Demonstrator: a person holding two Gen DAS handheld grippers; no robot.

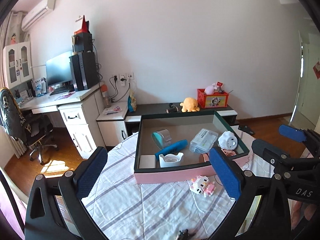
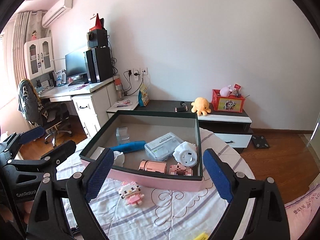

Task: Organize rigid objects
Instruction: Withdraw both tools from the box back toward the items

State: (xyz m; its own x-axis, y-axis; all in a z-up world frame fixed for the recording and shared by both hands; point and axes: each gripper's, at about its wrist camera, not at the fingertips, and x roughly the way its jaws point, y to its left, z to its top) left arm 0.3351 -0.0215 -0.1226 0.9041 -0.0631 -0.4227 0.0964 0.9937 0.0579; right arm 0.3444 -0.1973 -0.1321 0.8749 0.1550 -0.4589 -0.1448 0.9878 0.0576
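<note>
Currently both my left gripper (image 1: 158, 172) and right gripper (image 2: 159, 174) are spread, empty, backed off the box (image 2: 160, 182); block-built kitty (image 2: 131, 193) lies outside, probably next.

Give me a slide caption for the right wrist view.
Open right gripper above pink block-built cat figure before pink-sided box.

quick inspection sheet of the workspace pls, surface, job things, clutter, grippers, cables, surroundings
surface: striped bedspread, smooth.
job's things: pink box holds blue tube, floss case, white round gadget, rose-gold items; brick kitty figure lies outside on the bedspread, in front of the box.
clutter: nothing seen.
grippers: left gripper open, empty; right gripper open, empty.
cables: plugs at wall sockets.
surroundings: desk, low cabinet, orange plush.
</note>
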